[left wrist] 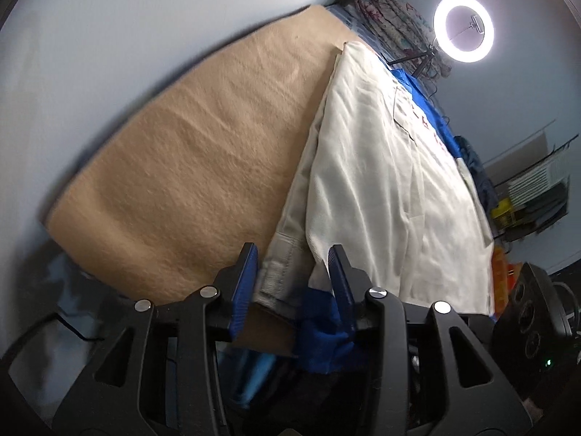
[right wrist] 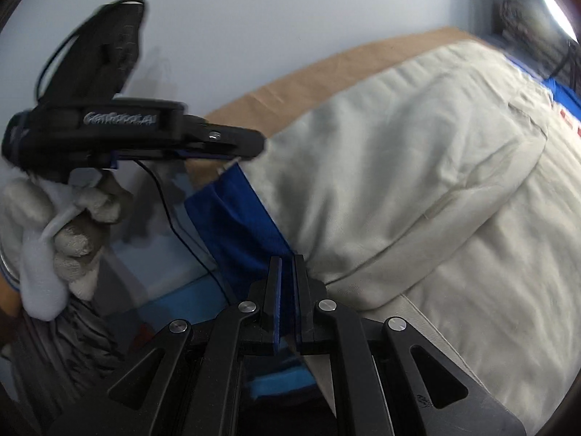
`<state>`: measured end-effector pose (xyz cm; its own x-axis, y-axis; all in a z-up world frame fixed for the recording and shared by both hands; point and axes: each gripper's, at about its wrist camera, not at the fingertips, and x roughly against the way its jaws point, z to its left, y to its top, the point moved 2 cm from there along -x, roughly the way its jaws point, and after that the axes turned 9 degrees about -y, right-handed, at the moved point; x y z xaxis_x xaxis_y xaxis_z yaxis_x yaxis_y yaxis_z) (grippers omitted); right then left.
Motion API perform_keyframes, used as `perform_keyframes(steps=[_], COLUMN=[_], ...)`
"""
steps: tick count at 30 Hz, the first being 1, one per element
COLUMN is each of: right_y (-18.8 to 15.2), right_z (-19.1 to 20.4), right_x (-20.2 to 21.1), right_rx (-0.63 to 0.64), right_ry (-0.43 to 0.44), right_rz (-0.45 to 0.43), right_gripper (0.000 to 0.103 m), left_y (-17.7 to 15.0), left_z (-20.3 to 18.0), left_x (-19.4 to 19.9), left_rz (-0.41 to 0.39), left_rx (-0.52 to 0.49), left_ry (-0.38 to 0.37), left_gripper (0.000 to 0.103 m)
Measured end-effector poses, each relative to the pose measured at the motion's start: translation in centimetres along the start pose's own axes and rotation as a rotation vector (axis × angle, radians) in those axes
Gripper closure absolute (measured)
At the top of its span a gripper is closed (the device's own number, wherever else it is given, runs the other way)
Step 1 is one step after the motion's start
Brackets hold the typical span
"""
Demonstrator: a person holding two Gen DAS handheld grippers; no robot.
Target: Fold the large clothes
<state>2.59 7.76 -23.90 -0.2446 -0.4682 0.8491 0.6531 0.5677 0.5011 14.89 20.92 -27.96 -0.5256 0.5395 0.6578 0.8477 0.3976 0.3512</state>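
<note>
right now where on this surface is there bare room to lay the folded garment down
The tan blanket lies bare between the wall and the cream garment's long edge: that is the open patch. The garment side is crowded, with blue fabric along its far edge, the ring light behind, and both tools at the near hem.

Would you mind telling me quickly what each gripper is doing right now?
Left gripper: open, fingers apart around the garment's edge, not clamped.
Right gripper: shut on the garment's blue hem.
</note>
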Motion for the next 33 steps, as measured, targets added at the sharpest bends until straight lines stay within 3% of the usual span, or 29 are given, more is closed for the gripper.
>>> perform_keyframes(steps=[5, 8, 10, 11, 14, 16, 21, 27, 33], right_y=[-0.3, -0.2, 0.3, 0.7, 1.7, 2.5, 5.7, 11.6, 16.0], right_z=[1.1, -0.8, -2.7, -3.9, -6.5, -8.1, -11.0, -12.8, -10.5], right_x=[2.8, 4.3, 5.1, 5.5, 6.0, 6.0, 4.5, 0.6, -3.7], right_rx=[-0.009, -0.058, -0.113, -0.153, -0.245, -0.294, -0.395, -0.498, -0.416], right_ry=[0.049, 0.036, 0.016, 0.008, -0.004, -0.011, 0.000, 0.036, -0.085], right_rz=[0.004, -0.025, -0.053, -0.066, -0.085, -0.096, -0.086, -0.020, 0.077], right_gripper=[0.098, 0.080, 0.066, 0.066, 0.060, 0.046, 0.040, 0.039, 0.039], left_y=[0.1, 0.0, 0.0, -0.1, -0.3, -0.4, -1.1, -1.2, -1.5], left_z=[0.1, -0.2, -0.8, -1.2, -2.5, -3.5, -6.1, -6.8, -7.0], left_x=[-0.1, -0.4, -0.6, -0.6, 0.4, 1.1, 1.9, 2.1, 2.1], left_rz=[0.001, 0.006, -0.003, -0.006, -0.035, -0.053, -0.081, -0.086, -0.080], left_rx=[0.018, -0.003, -0.039, -0.057, -0.085, -0.112, -0.219, -0.230, -0.240], left_ry=[-0.022, 0.008, 0.051, 0.064, 0.025, 0.000, 0.014, -0.006, -0.012], left_gripper=[0.062, 0.062, 0.076, 0.079, 0.088, 0.093, 0.094, 0.095, 0.095])
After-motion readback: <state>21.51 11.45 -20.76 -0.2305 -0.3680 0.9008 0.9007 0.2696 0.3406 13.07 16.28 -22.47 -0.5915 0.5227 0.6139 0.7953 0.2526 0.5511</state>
